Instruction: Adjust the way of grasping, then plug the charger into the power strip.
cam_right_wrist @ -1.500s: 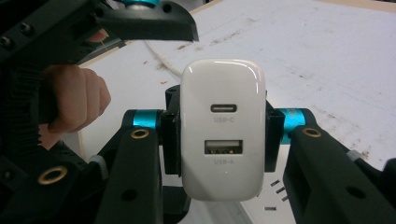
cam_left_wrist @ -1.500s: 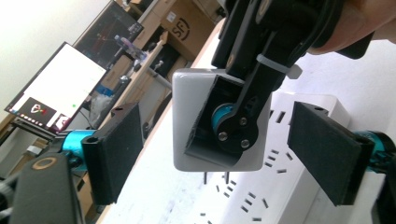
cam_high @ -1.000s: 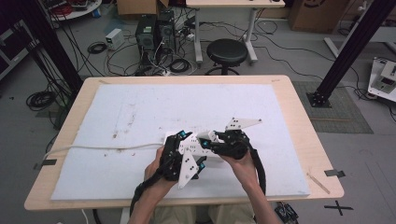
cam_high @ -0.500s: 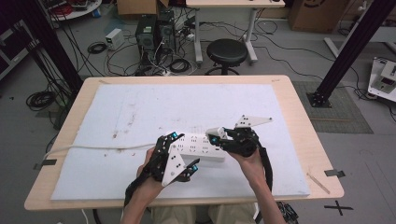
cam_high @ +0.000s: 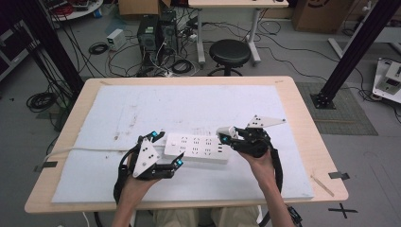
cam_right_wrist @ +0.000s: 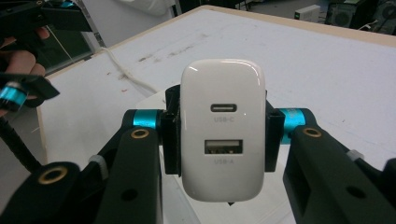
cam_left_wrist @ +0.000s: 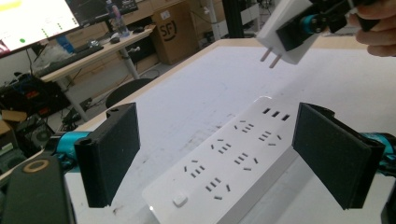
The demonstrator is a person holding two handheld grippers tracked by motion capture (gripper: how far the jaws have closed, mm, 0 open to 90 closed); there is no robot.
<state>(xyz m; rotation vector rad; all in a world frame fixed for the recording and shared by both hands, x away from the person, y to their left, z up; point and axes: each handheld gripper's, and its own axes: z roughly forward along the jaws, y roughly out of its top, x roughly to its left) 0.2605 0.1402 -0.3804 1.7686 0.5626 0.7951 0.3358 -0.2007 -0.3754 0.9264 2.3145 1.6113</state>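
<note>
The white mat [cam_high: 189,106] bore a power strip [cam_high: 198,148] lengthwise. The left gripper [cam_high: 177,163] stood wide open beside it, empty. The right gripper [cam_high: 226,137] clamped a white charger [cam_right_wrist: 222,128] (prongs down) above the strip's end.

The charger [cam_right_wrist: 222,128] is smooth, glossy white plastic that catches the light along its top edge. The power strip [cam_left_wrist: 227,163] is white plastic too, smooth with a soft sheen. The right claw [cam_right_wrist: 222,135] has matt black plastic arms with shiny teal metal collars. The pads [cam_left_wrist: 113,151] of the left claw [cam_left_wrist: 224,154] look like matt black foam. The worktop [cam_high: 302,109] is pale wood under a matt, scuffed white sheet [cam_high: 156,106].
</note>
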